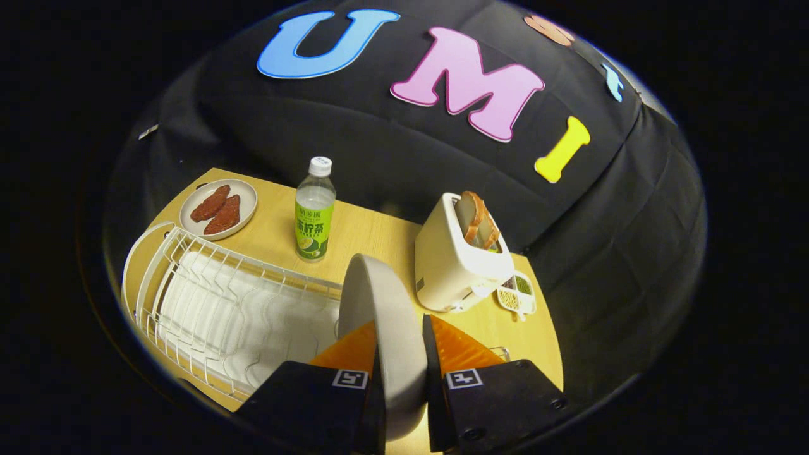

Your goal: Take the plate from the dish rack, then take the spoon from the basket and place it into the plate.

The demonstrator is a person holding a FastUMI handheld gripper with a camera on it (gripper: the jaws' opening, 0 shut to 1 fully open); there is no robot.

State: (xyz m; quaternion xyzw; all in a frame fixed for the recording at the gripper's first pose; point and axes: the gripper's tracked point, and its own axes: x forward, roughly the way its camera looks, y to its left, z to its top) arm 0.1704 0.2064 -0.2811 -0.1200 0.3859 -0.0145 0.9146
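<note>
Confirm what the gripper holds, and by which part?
The gripper holds the round white ceramic plate on edge, both fingers clamped on its rim.

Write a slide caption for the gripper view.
Gripper shut on plate, held on edge above dish rack, toaster beyond.

plate [385, 328]: yours, pale grey, on edge, pinched between the hand-held gripper [399, 341] fingers | rack [208, 297]: white wire, just left
</note>
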